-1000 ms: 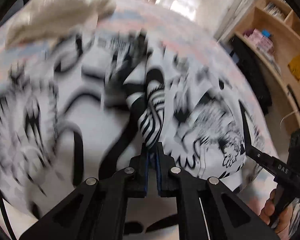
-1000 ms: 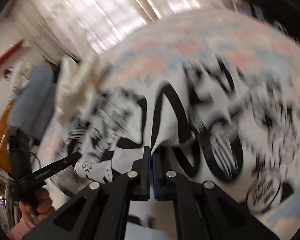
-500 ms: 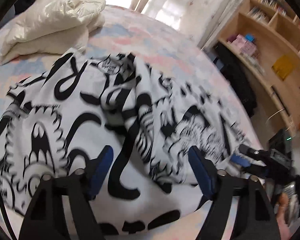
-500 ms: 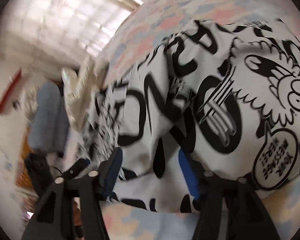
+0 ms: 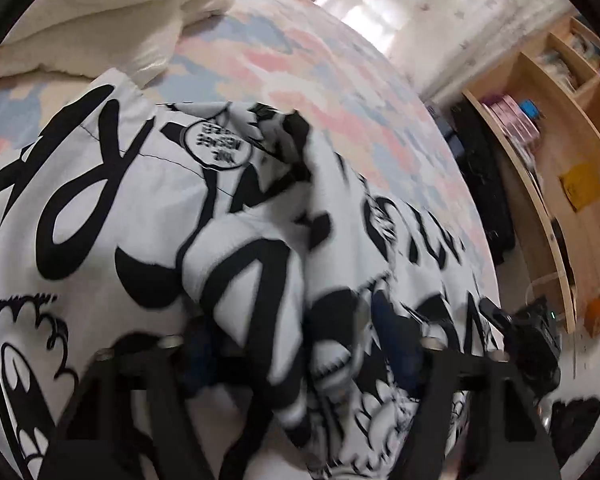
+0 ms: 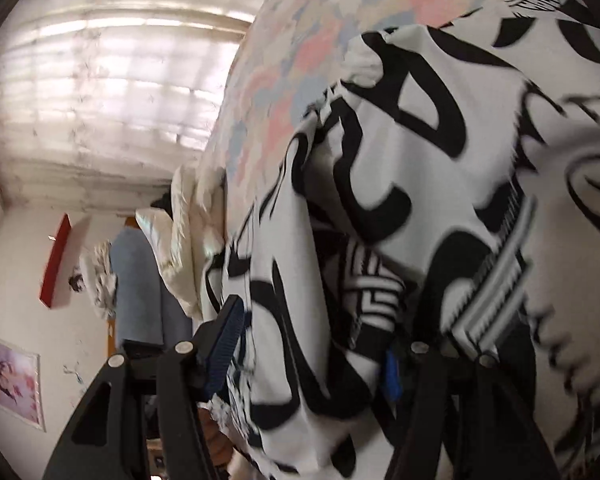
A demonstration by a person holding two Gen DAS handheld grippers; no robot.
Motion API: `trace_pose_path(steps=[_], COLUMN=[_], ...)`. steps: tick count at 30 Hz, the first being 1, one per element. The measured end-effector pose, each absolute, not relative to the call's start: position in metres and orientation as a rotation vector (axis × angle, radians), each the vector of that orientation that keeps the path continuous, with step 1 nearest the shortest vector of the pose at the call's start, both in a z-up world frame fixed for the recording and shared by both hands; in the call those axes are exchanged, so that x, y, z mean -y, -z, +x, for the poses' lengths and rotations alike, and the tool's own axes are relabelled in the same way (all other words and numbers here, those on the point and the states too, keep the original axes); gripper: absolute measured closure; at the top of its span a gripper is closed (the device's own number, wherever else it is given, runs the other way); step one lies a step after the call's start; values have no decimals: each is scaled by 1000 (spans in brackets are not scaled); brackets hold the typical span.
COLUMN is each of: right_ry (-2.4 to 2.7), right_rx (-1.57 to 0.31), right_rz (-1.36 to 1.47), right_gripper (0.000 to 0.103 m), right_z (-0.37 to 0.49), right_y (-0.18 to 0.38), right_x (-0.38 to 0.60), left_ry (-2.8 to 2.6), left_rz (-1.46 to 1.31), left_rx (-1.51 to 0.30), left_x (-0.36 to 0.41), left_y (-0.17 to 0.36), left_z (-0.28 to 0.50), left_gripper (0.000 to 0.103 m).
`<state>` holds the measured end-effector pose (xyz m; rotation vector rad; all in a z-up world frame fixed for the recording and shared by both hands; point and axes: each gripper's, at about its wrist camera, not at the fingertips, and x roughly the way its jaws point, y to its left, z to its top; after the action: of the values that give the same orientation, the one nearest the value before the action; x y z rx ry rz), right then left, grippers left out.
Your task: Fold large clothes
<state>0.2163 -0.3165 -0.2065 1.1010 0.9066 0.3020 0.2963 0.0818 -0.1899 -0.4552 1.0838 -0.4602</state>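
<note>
Your left gripper [image 5: 296,356] and right gripper [image 6: 312,344] have let go; both now stand parted, just closing, astride bunched folds of the black-and-white printed cotton garment [image 5: 140,216].

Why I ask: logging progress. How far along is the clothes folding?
Done: the printed garment lies on the bed. In hand: left gripper and right gripper straddle bunched cloth; jaws have just been closing, not visibly clamped. Remaining: it's rumpled, no neat fold yet.

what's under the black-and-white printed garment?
The black-and-white printed garment lies on a pastel patchwork bedspread, visible beyond its far edge. A cream duvet sits behind it. Whatever lies beneath the folds themselves is covered.
</note>
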Motion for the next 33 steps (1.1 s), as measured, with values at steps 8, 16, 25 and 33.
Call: trace_pose_path(steps=[8,16,25,33], right_ry=[-165,-69,71,-12], right_rx=[-819,-945,-905,-794], right_rz=[545,427,352,235], right_gripper=[97,92,67,67], right_z=[201,200,155,145], right_y=[153,188,147,113], right_x=[282,268,273,224], left_ry=[341,239,96,179], left_rz=[-256,-141,-41,-6], left_rx=[-990,-995,-820,-757], left_x=[-70,-71,-79,-51], left_y=[176,190,138,124], left_z=[284,269,216,186], left_gripper=[97,78,67,67])
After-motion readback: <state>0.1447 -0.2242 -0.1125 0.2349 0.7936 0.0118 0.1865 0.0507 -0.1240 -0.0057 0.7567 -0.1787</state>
